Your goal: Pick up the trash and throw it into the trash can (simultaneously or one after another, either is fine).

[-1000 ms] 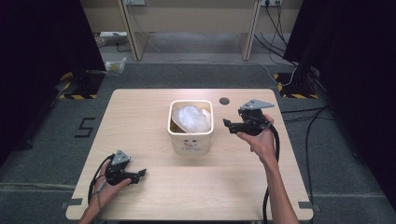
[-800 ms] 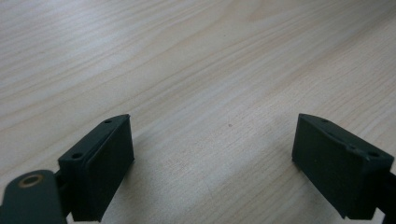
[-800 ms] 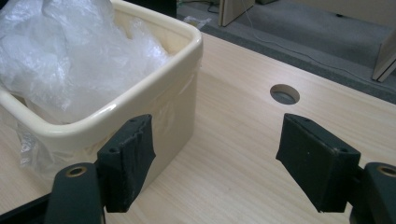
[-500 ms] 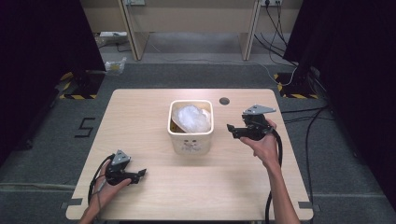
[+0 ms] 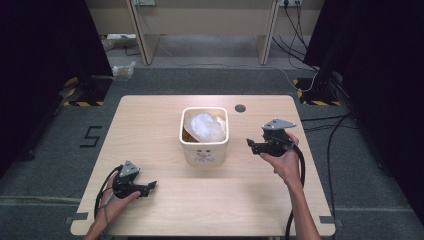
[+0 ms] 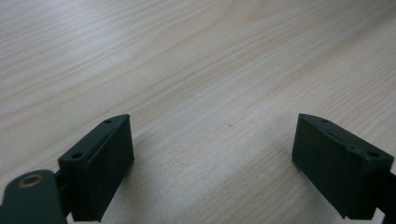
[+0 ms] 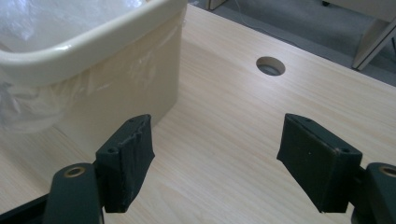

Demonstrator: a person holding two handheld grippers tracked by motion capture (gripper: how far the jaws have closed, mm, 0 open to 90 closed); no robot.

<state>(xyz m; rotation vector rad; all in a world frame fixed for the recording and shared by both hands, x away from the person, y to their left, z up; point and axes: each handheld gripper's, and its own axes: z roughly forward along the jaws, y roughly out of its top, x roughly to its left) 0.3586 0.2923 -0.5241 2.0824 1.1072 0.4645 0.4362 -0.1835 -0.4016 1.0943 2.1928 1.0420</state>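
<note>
Black right gripper (image 7: 215, 163) — wide open, empty — beside bin (image 7: 93, 42).

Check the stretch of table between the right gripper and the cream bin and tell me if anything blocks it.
Nothing visible does. The right gripper, jaws open and empty, points at the cream bin, with bare table between them. The round hole in the tabletop lies off to the side.

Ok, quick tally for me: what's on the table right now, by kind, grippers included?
Cream bin: 1
Clear plastic bag inside the bin: 1
Grippers: 2, the left gripper low at the near left of the table, the right gripper beside the bin, both with open jaws and nothing between them
Total: 4
</note>
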